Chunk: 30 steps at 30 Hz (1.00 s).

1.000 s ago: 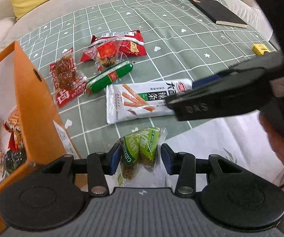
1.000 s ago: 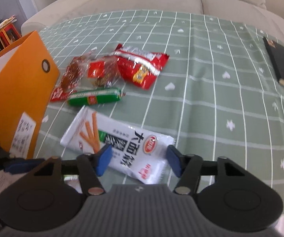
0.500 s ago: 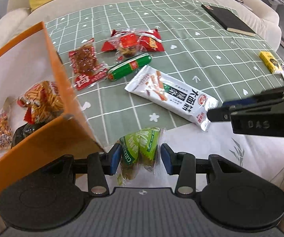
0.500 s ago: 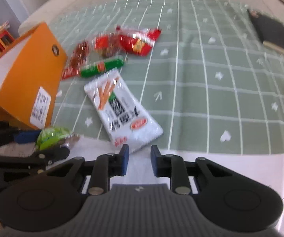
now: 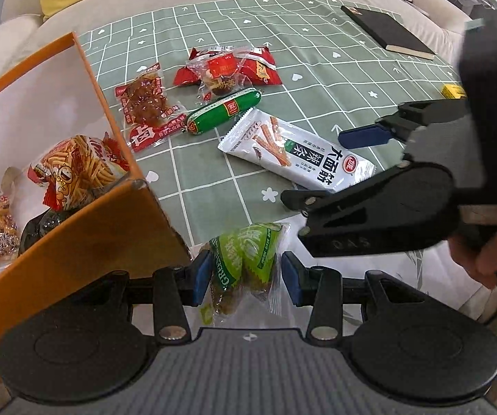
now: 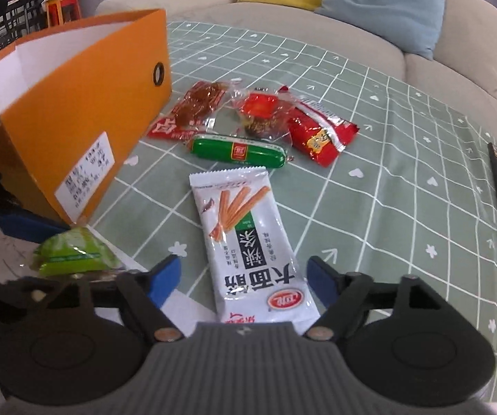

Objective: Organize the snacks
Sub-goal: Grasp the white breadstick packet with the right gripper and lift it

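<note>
L gripper gripped the green snack pack, pads clamped on both its sides, held just beside the near corner of the orange box, prob. staged for dropping in w/ the snacks already inside. R gripper had just spread its jaws; the white stick-snack pack lay between them, pads not touching it, likely lined up as the next pick. Green sausage & red packs waited further off. Surface: green grid tablecloth; beige sofa w/ cushions behind; black notebook far right.
</note>
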Each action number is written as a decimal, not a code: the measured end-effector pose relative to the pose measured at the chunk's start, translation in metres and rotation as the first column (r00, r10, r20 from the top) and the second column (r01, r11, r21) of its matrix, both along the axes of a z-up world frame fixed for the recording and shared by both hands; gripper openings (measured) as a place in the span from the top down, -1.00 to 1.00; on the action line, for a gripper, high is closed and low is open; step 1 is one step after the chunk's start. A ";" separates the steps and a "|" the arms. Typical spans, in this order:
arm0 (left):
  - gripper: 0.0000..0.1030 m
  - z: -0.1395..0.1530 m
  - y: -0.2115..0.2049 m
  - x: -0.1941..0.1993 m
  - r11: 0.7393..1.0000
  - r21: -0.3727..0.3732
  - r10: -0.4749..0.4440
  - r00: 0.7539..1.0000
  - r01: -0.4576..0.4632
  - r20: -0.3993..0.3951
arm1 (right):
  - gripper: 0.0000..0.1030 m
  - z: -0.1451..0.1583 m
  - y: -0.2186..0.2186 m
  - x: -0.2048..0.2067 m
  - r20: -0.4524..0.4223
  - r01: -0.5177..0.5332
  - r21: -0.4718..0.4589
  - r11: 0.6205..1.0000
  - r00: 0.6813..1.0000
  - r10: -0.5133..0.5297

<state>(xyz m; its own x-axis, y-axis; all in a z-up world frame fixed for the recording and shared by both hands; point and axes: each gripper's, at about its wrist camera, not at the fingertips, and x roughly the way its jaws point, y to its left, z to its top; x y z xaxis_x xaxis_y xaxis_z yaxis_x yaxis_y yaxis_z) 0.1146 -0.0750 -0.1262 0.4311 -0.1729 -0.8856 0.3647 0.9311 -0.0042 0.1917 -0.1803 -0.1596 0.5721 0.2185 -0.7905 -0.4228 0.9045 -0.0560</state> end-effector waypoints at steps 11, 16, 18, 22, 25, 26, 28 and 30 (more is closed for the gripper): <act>-0.14 -0.002 -0.004 0.007 1.000 0.017 -0.011 0.999 0.011 -0.032 | -0.15 0.001 0.004 -0.006 0.004 -0.015 0.043 0.999 1.000 0.015; -0.15 -0.003 -0.003 0.006 1.000 0.019 -0.011 1.000 0.011 -0.026 | 0.08 0.003 0.012 -0.012 0.013 -0.018 0.015 1.000 1.000 0.018; -0.05 -0.003 -0.005 0.004 0.999 0.026 -0.017 1.000 0.018 -0.016 | 0.10 0.004 0.014 -0.013 0.003 -0.007 0.007 1.000 1.000 0.007; 0.04 -0.003 -0.005 0.001 1.000 0.029 -0.012 1.000 0.011 0.004 | 0.14 0.008 0.013 -0.019 -0.023 0.023 0.002 1.000 0.999 -0.023; 0.09 -0.001 0.000 -0.002 1.000 -0.009 0.009 1.000 -0.009 0.014 | 0.16 0.011 0.005 -0.023 -0.057 0.063 0.020 0.998 0.996 -0.062; 0.10 0.000 0.002 -0.003 1.000 -0.022 0.021 1.000 -0.021 0.014 | 0.16 0.012 0.002 -0.024 -0.069 0.080 0.025 0.997 0.995 -0.078; 0.11 0.001 0.005 -0.004 0.999 -0.041 0.036 0.999 -0.035 0.012 | 0.17 0.015 -0.002 -0.026 -0.091 0.109 0.039 0.993 0.990 -0.105; 0.12 0.005 0.008 -0.007 0.998 -0.055 0.042 0.999 -0.040 0.020 | 0.17 0.019 -0.006 -0.030 -0.106 0.134 0.057 0.989 0.986 -0.128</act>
